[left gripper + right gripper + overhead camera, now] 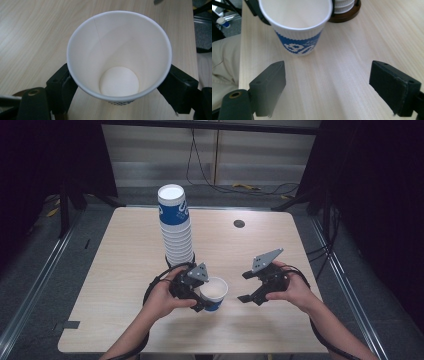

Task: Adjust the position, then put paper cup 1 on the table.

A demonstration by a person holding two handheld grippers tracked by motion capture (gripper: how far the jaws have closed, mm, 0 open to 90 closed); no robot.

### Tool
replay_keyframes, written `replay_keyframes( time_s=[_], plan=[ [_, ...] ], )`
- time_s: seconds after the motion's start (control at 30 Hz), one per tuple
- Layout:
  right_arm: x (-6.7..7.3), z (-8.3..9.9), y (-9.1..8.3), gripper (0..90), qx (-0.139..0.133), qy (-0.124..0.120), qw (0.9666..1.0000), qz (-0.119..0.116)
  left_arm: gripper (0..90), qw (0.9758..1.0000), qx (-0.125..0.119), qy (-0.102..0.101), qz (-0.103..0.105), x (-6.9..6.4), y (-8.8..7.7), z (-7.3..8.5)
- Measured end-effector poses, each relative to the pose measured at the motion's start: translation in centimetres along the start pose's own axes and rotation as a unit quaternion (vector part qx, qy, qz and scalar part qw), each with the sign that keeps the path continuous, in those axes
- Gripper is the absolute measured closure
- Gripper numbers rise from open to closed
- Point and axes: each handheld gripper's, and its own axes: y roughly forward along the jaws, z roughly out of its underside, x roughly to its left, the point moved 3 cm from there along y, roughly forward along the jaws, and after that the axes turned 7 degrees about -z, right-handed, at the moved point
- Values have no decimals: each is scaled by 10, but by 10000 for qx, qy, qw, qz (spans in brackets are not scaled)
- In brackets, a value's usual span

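- Paper cup [214,293], white inside with a blue patterned band, sits upright at the near middle of the wooden table [125,270], its base on or just above the wood; which of the two cannot be told.
- Left gripper [199,295] clasps the cup from both sides: in the left gripper view its two black jaws press against the wall just under the rim of the cup [119,55].
- Right gripper [246,286] hangs just beside the cup on its right, jaws spread wide with only bare tabletop between them; the right gripper view looks across that gap at the cup's blue band [299,46].
- Tall stack of matching paper cups [176,227] rises from a dark round base just behind the left hand [162,297].
- Right hand [295,292] grips its tool near the table's front right, a cable trailing along the forearm.
- Small dark disc [239,224] lies on the far side of the table, well apart from both grippers.
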Motion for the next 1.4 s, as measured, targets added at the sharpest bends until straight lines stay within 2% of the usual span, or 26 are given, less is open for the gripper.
replay_keyframes(
  time_s=[0.13, 0.37, 0.57, 0.6, 0.73, 0.77, 0.93, 1.23, 1.4],
  plan=[
    [-2, 0, -2, 133, -88, 81, 9999, 116, 213, 9999, -36, -76, -76, -1, -5, 11],
    [-4, 1, 1, 132, -66, 96, 9997, 196, 208, 9999, 83, -111, -92, -1, -10, 27],
    [-4, 1, 5, 132, -38, 72, 9998, 172, 202, 9998, -57, -153, -75, -2, -10, 35],
    [-3, 1, 6, 132, -24, 72, 9998, 165, 201, 9999, -22, -109, -72, -1, -11, 36],
    [-3, 1, 7, 132, 9, 106, 9998, 164, 200, 9996, 83, -257, 65, -5, -8, 41],
    [-3, 1, 7, 132, 5, 103, 9998, 160, 198, 9996, 98, -238, 105, -5, -7, 42],
    [-4, 2, 8, 131, 47, 90, 9998, 176, 180, 9992, 231, -326, 89, -6, -4, 49],
    [-4, 1, 8, 131, 54, 83, 9999, 138, 180, 9980, 423, -394, 236, -6, -16, 61],
    [-5, 0, 9, 131, 57, 190, 9997, 121, 180, 9967, 580, -538, 181, -3, -24, 71]
  ],
)
